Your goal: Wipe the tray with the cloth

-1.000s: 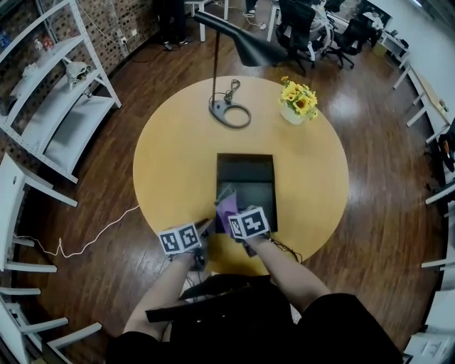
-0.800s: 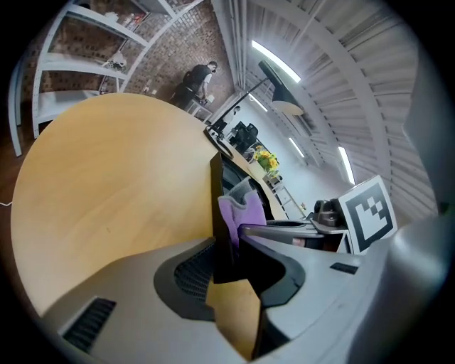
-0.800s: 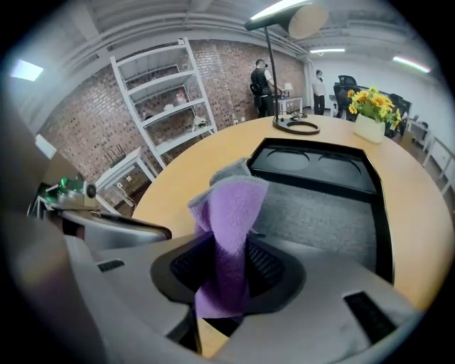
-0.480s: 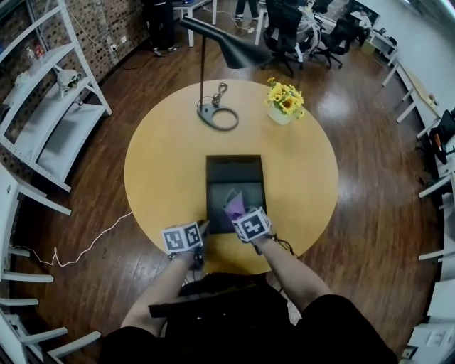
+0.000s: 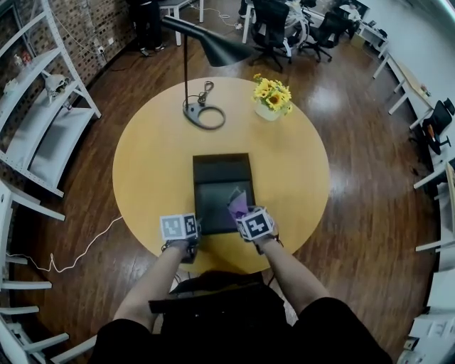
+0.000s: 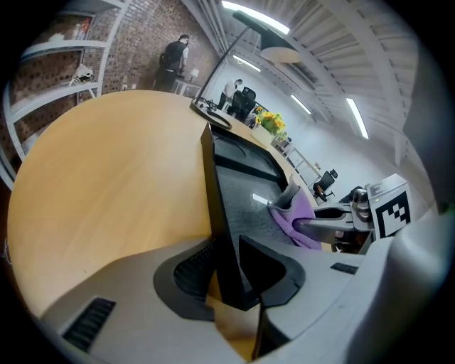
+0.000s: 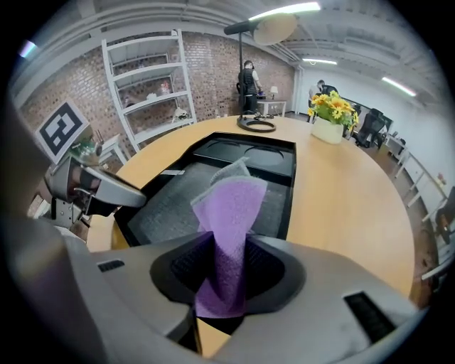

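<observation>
Round yellow bench (image 5: 153,153) on dark wood floor (image 5: 370,178), head view steeply down.

Near edge: 2 tools, 1 per hand, both at the near end of the black tray (image 5: 222,159).
- Left tool (image 5: 193,237): jaws narrow, closed on the tray's left wall near the near-left corner. The left gripper view shows the wall standing upright between the 2 pads, which lie against it.
- Right tool (image 5: 243,215): jaws narrow, clamped on the purple cloth (image 5: 238,202). The cloth stands up out of the jaws as a folded bunch with a grey underside, and it sits over the tray's near-right part. Whether it touches the tray floor I cannot tell.

Tray: rectangular, long axis pointing away from the person, lying on the near half of the bench, slightly left of centre.

Beyond the tray:
- Lamp (image 5: 204,116), ring base on the bench, black shade leaning over.
- Yellow flowers (image 5: 271,94) in a white pot, right of the lamp.

Far: white shelving (image 5: 43,121) at left, office chairs (image 5: 274,18) at top.
</observation>
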### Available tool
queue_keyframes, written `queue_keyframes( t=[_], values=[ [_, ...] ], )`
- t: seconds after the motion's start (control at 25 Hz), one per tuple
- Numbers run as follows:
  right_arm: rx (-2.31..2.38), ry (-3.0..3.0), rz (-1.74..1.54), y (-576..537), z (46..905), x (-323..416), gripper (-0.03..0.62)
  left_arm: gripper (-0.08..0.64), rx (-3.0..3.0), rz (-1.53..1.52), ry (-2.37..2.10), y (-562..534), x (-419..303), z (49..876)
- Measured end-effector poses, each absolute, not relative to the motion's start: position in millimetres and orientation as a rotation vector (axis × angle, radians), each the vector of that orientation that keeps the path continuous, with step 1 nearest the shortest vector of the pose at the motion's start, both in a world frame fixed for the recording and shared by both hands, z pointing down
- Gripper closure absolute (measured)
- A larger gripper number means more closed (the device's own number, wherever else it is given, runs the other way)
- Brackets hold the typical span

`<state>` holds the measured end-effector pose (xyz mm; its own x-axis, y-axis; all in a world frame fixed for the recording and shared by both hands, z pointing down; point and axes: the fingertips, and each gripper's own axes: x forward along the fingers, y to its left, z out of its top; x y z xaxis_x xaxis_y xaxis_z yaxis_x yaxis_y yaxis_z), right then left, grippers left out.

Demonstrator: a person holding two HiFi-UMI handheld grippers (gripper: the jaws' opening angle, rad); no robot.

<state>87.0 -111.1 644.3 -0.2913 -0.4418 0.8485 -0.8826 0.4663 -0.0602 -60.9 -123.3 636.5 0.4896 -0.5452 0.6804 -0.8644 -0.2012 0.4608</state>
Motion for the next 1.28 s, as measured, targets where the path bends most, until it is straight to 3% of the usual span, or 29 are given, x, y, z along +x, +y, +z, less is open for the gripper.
queue_keyframes(
  t=[0.44,1.0,1.28],
  values=[
    [0.947,-1.870,0.743,-126.2,640.8,90.4,0.465,0.462,1.858,0.501,-1.164,-117.0,-58.8,640.7],
    [0.572,-2.000,-0.190,-300.3,552.5,-40.6,0.460,0.466,1.806,0.467,-1.143,-109.7,-57.5,637.7],
    [0.179,-2.004,-0.089,-307.5,602.0,-58.1,0.451,0.469,1.852,0.647,-1.124,-108.7,-49.4,635.5]
  ],
)
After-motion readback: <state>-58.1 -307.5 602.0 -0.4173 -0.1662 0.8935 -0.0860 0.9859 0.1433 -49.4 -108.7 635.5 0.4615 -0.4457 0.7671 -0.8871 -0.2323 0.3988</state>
